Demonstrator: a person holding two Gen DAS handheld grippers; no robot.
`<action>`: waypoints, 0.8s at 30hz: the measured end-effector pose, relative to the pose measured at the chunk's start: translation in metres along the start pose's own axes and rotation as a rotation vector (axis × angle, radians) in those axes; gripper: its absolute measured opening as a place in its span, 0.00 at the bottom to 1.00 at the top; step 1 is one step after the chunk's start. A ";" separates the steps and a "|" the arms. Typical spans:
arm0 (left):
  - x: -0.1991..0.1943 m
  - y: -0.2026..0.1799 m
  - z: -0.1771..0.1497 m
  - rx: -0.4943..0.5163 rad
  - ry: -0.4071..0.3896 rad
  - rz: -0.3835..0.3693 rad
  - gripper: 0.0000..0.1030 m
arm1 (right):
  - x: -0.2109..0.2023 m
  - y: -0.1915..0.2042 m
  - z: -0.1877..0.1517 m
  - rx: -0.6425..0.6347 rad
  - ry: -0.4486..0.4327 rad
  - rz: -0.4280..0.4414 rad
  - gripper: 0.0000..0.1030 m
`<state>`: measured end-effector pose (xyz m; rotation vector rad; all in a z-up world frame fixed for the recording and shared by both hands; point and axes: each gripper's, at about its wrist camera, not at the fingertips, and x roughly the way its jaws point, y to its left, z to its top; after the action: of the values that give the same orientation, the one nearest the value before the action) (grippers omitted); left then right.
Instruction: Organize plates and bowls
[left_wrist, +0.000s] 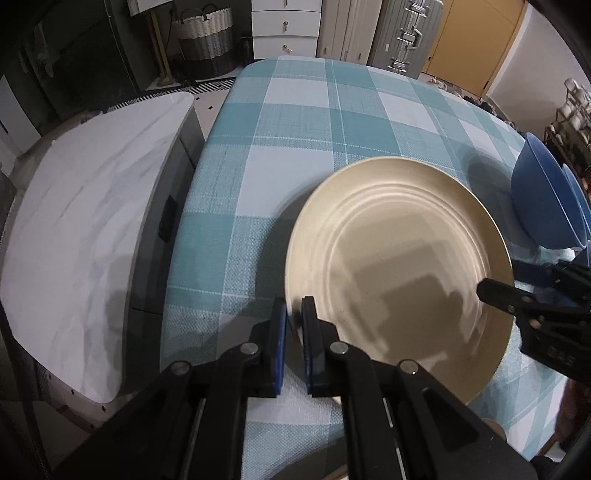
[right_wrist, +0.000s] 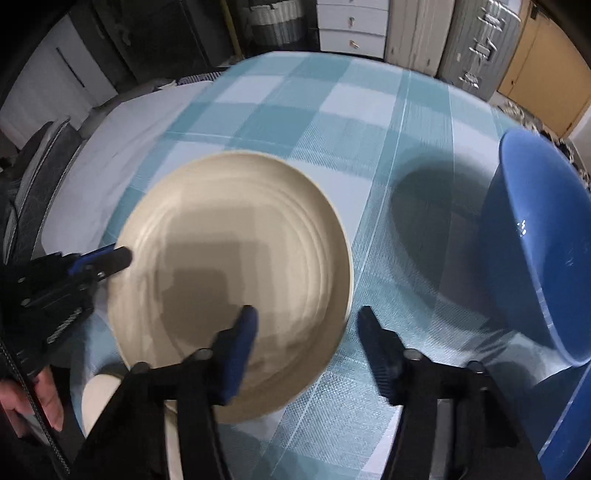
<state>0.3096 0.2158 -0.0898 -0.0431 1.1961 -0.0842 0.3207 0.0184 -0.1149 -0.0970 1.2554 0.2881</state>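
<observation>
two grippers met at one cream plate (left_wrist: 399, 258) on the checked table (left_wrist: 314, 122): left gripper (left_wrist: 294, 317) jaws pinched its left rim, right gripper (right_wrist: 306, 325) jaws spread astride its right rim, beside blue bowls (right_wrist: 539, 258).

surface: table, teal-and-white checked cloth (left_wrist: 295, 122) — on it: cream plate (left_wrist: 399, 236) | blue bowls (left_wrist: 543, 203) just beside

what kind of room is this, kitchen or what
Probably a lived-in home room used for dining and storage, not clearly a kitchen: a table with a checked cloth, a white drawer chest, a woven basket and a suitcase.
</observation>
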 end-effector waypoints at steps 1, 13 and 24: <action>0.000 0.001 0.000 -0.001 0.001 -0.004 0.06 | 0.004 0.000 -0.002 0.006 -0.001 0.000 0.41; 0.003 0.008 -0.003 -0.034 0.009 -0.051 0.09 | 0.007 -0.008 -0.006 0.023 -0.018 -0.002 0.17; 0.002 0.010 -0.004 -0.080 0.019 -0.056 0.07 | -0.004 -0.005 -0.008 0.018 -0.043 0.013 0.13</action>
<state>0.3073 0.2253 -0.0941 -0.1460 1.2172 -0.0863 0.3137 0.0110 -0.1138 -0.0664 1.2162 0.2885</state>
